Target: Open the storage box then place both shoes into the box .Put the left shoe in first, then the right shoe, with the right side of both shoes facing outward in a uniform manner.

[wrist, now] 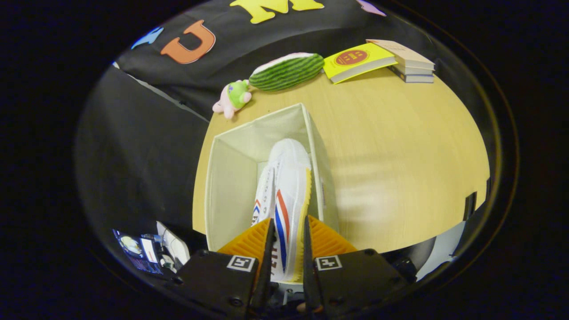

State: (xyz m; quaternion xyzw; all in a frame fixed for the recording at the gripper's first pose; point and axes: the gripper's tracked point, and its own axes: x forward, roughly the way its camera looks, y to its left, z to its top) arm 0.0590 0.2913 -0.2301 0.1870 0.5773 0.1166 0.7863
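Wooden table (400,155) holds books (382,60), plush toys (286,71); hand-held gripper (286,249) clamps shoe (289,191) over box (231,178).

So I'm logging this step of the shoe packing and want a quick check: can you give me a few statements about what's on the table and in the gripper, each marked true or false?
1. The gripper is shut on a white shoe with red and blue stripes. True.
2. The storage box is closed. False: it is open at the top, and the held shoe reaches into it.
3. Another shoe lies in the box beside the held one. True.
4. The watermelon plush sits inside the box. False: it lies on the table beyond the box, near the small plush toy.
5. The yellow book lies beside a stack of books. True.
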